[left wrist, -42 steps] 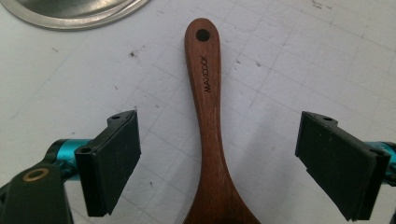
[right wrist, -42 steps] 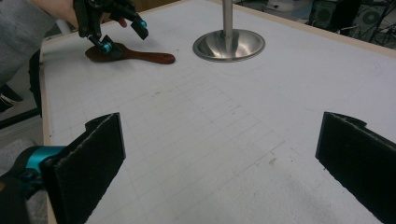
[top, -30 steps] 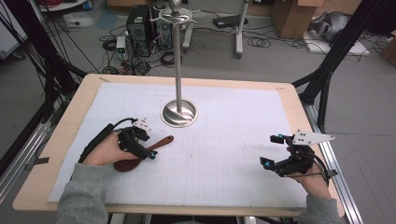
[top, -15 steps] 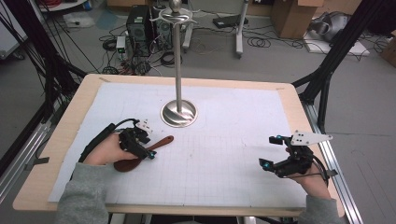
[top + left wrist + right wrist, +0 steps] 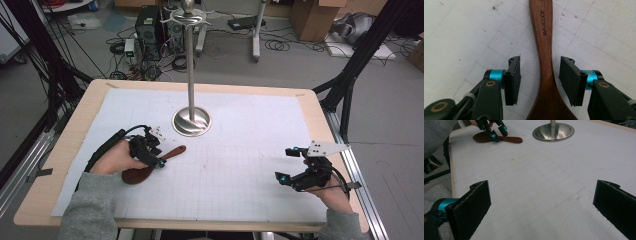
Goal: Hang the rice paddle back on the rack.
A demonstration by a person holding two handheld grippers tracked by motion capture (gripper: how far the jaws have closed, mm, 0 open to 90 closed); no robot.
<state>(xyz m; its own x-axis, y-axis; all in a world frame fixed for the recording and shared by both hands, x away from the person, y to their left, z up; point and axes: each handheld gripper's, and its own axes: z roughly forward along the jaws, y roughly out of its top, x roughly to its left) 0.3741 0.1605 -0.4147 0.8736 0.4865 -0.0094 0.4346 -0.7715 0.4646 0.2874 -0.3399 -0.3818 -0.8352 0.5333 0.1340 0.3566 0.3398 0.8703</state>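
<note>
Since the earlier frames little has shifted: the left tool (image 5: 150,155) has settled a touch lower over the wooden spatula (image 5: 150,166), while the right tool (image 5: 300,175) has barely stirred. The spatula lies flat on the white gridded mat of the bench (image 5: 60,165), near the steel stand (image 5: 191,120). The left tool (image 5: 540,77) is released, its jaws straddling the neck without touching it. The right tool (image 5: 541,212) is released too, over bare mat. Dark, smooth, stiff hardwood, likely light; the narrow neck where the handle flares into the blade looks the surest hold.
</note>
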